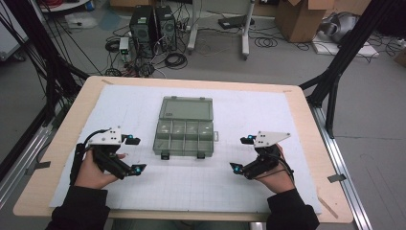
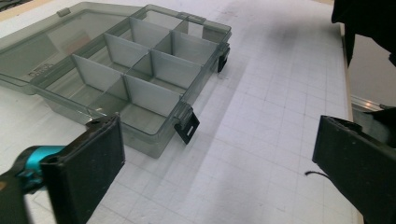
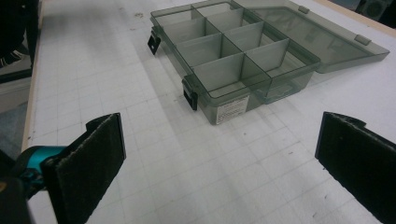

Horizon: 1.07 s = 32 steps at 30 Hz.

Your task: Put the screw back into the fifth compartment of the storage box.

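high view: wooden table (image 1: 62, 143) covered by a white gridded mat (image 1: 268, 120). a smoky grey compartment box (image 1: 184, 136) sits at the mat's middle, its lid (image 1: 187, 108) folded flat open on the far side, two dark latches hanging at the near edge. the left gripper (image 1: 136, 154) rests on the mat left of the box, the right gripper (image 1: 242, 154) to its right; both are apart from the box and both have jaws spread wide with nothing between them. bare mat lies open in front of the box and on either side. beyond the table, a grey floor with two computer towers (image 1: 153, 24), tangled cables and a cardboard box (image 1: 299, 19).

left gripper view: box (image 2: 135, 79) stands ahead and to the left, its compartments looking empty, though the tinted plastic makes that hard to confirm. a black latch (image 2: 187, 128) hangs off the nearest corner. the gripper's two padded jaws stand far apart over bare mat. the mat's edge and a strip of wood run along the right.

right gripper view: box (image 3: 233, 60) lies ahead, slightly right, a small label on its near end wall. jaws spread wide over open mat. the mat's edge runs down the left side.
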### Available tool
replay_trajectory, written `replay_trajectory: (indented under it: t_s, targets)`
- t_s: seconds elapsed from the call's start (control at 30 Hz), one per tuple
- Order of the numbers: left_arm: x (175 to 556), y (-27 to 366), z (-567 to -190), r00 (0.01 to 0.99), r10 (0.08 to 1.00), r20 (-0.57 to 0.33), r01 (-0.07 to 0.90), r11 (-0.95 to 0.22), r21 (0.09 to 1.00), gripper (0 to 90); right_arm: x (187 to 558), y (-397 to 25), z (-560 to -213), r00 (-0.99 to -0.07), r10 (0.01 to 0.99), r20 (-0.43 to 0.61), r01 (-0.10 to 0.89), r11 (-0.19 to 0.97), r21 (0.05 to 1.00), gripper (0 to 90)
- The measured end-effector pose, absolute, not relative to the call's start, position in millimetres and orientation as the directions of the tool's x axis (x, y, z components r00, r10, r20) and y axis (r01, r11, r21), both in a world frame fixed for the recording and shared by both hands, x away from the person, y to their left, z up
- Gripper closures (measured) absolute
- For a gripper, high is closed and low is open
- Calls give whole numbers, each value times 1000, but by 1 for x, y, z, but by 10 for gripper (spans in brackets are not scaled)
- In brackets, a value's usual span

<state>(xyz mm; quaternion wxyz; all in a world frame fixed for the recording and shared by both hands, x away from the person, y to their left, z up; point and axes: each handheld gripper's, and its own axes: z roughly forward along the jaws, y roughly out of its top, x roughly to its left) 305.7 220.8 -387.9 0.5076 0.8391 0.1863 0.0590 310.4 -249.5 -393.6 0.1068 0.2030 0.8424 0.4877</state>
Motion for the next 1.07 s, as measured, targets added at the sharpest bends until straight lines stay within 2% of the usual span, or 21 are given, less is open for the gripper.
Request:
replay_trajectory:
  t_s: [1.07]
  targets:
    - [306,226,-391,921,377,-103,256,-382,888,17,309,-256,-388,-891,453,21,232,415,880,4]
